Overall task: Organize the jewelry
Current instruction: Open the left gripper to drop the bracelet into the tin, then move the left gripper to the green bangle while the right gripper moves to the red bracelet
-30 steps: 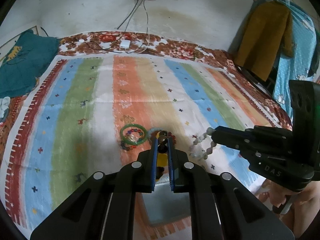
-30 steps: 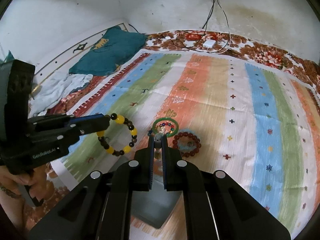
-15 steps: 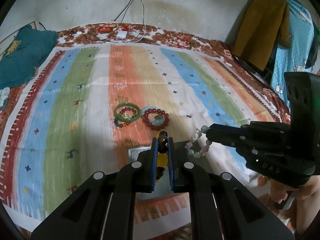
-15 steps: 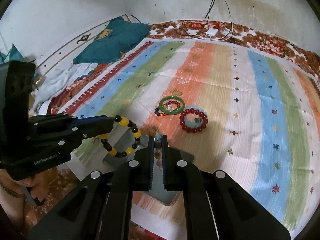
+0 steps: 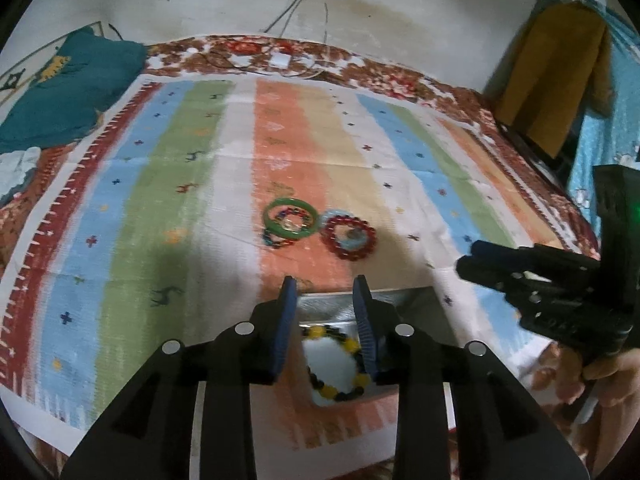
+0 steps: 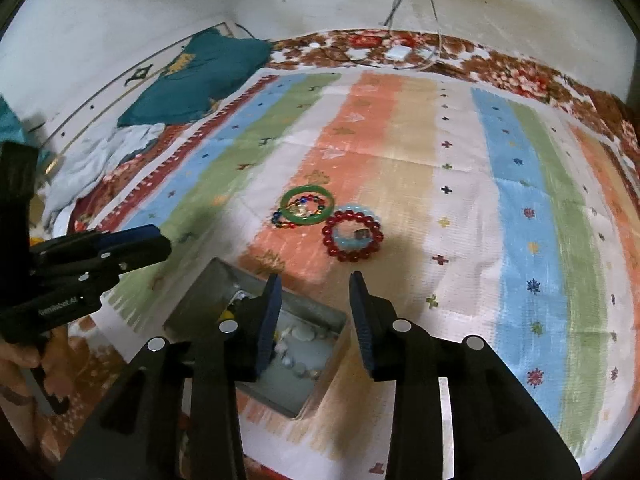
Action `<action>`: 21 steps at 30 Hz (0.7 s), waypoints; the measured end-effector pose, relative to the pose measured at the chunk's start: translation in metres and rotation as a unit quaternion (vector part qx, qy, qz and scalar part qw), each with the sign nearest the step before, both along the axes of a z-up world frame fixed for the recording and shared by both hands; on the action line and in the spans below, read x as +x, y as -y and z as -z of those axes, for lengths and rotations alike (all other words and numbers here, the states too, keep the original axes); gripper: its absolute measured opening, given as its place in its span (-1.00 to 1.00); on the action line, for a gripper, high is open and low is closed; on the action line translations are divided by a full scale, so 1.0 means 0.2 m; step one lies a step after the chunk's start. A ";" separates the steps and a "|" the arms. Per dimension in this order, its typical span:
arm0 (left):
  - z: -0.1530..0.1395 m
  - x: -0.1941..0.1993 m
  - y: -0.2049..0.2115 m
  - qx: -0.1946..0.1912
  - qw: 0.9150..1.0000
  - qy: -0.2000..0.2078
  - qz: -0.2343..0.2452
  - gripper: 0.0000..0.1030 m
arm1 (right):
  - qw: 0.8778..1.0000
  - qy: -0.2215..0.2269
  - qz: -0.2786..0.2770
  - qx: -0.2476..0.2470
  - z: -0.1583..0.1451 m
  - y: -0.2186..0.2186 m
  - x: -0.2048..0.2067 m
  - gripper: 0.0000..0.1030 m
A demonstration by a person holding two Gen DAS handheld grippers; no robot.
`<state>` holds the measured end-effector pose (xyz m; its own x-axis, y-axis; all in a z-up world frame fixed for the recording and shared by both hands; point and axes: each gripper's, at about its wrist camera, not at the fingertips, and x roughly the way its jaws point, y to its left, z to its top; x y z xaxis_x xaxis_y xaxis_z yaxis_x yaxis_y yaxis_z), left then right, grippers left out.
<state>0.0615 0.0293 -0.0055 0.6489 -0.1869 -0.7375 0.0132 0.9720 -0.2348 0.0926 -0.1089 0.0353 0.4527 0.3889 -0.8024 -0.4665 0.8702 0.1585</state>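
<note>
Left wrist view. The left gripper (image 5: 326, 292) is hanging over the open grey metal box (image 5: 404, 300) at the near edge of the striped woven bedspread (image 5: 168, 184). Its blue-padded jaws have just been opening and are now standing spread, pinching nothing. Below them the yellow-and-dark beaded bracelet (image 5: 336, 362) is lying on the box's pale floor, so this piece counts as stored. The right gripper (image 5: 466, 258) is reaching in from the right edge, its jaws edge-on. Near the middle of the bedspread, well apart from the box, the green bangle (image 5: 291, 220) is lying over a strand of small multicoloured beads (image 5: 276, 240), and just beside it the red beaded bracelet (image 5: 350, 238) is lying over a pale blue ring (image 5: 332, 214). These are judged to be still awaiting collection.

Right wrist view. The right gripper (image 6: 314, 294) has also just been opening its jaws; they are standing apart with nothing pressed between them. Under them the pale whitish beaded bracelet (image 6: 298, 350) is resting inside the box (image 6: 208, 292), near the corner closest to this camera. The left gripper (image 6: 158, 242) is showing at the left edge. Two pieces are thus appearing stored, and the two overlapping pairs are remaining on the bedspread; the task is judged to be roughly midway.
</note>
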 end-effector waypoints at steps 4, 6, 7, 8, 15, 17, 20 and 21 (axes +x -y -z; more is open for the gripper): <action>0.01 0.05 -0.03 0.007 1.000 -0.002 -0.010 -0.12 | 1.000 -0.005 0.015 -0.007 0.02 0.02 0.07 -0.04; 0.02 0.09 -0.04 0.011 1.000 -0.005 -0.011 -0.10 | 1.000 -0.009 0.025 -0.008 0.04 0.03 0.11 0.03; 0.02 0.11 -0.04 0.012 1.000 -0.007 -0.011 -0.04 | 0.999 -0.011 0.029 -0.009 0.04 0.04 0.14 0.06; 0.03 0.13 -0.04 0.014 1.000 -0.010 -0.009 0.00 | 0.999 -0.014 0.035 -0.010 0.05 0.04 0.16 0.07; 0.09 0.26 -0.10 0.020 0.999 -0.030 -0.014 0.11 | 0.998 -0.042 0.050 -0.006 0.11 0.06 0.28 0.26; 0.10 0.28 -0.12 0.011 0.999 -0.035 -0.018 0.20 | 0.998 -0.052 0.048 -0.004 0.13 0.06 0.30 0.29; 0.10 0.30 -0.13 0.011 0.999 -0.036 -0.018 0.27 | 0.997 -0.057 0.049 -0.008 0.14 0.05 0.33 0.29; 0.10 0.32 -0.12 0.014 0.999 -0.036 -0.017 0.28 | 0.997 -0.058 0.049 -0.012 0.15 0.05 0.33 0.30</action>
